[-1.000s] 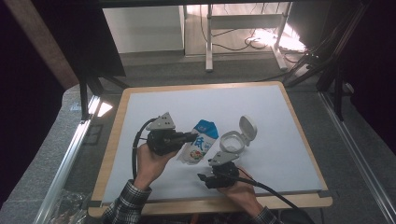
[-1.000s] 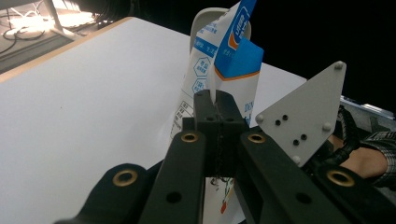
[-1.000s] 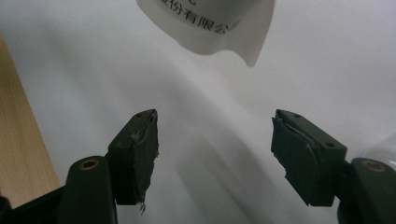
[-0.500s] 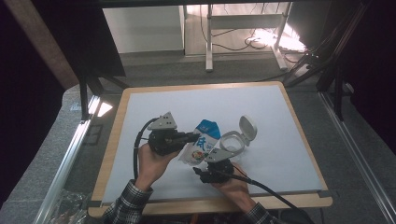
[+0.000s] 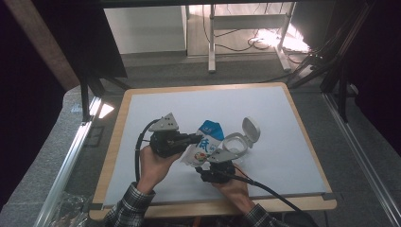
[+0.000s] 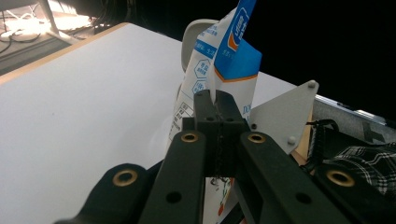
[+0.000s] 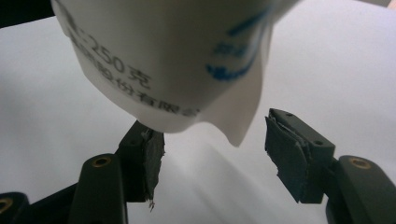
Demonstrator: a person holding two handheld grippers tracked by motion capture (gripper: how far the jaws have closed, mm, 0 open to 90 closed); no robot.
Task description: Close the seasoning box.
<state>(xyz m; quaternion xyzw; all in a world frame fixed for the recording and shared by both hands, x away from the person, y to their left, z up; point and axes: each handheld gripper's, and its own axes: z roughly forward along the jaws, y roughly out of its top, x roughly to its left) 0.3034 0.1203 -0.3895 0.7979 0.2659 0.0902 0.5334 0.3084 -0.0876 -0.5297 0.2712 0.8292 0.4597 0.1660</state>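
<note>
Pouch (image 5: pixel 206 143): near the middle of the worktop (image 5: pixel 283 142), lifted off it, between the two hand-held grippers.
Left hand-held gripper (image 5: pixel 195 138): left of the pouch, clamped on its edge.
Right hand-held gripper (image 5: pixel 213 161): before the pouch, beneath its lower end.
Lidded container (image 5: pixel 240 138): on the worktop, just right of the pouch, lid tipped up behind it.

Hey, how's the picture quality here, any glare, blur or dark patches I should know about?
High view: bright glare on the floor beyond the table, with dark surroundings. Left gripper view: the left gripper and the pouch it pinches look sharp against a black background. Right gripper view: the pouch's bottom edge is close and soft, its print blurred.
</note>
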